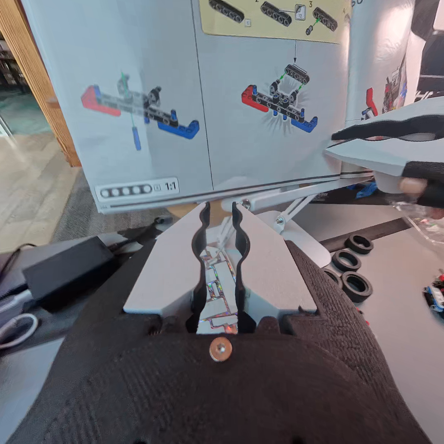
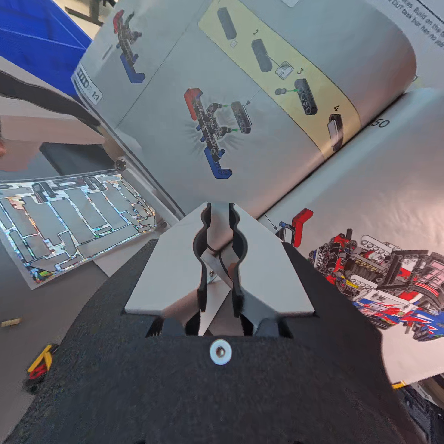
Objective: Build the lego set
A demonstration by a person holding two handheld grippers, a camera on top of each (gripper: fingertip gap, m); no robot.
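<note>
Booklet pages fill the upper half of both views, propped on a white stand and showing a red, black and blue beam assembly with a short black beam being added; its printed numbers and text I leave unread. In the left wrist view, the right gripper comes in from the right edge with its tips at the page's edge; whether it touches the paper I cannot tell. In the right wrist view a curled page bulges across the upper right, so my judgement is that the step in hand is turning or checking a page, not joining parts. A sticker sheet with shiny foil borders lies flat at left in that view, just beside the stand's foot. The left gripper hangs low centre, fingers a little apart and holding nothing; the right one's fingers are likewise slightly apart with only the stand behind them. Four black tyres sit on the grey table at right in the left view, with a partly built model at the far right edge. Small yellow and red pieces lie at lower left in the right view. Next, I judge, the page must settle flat, then the short black beam must be found among the loose parts.
</note>
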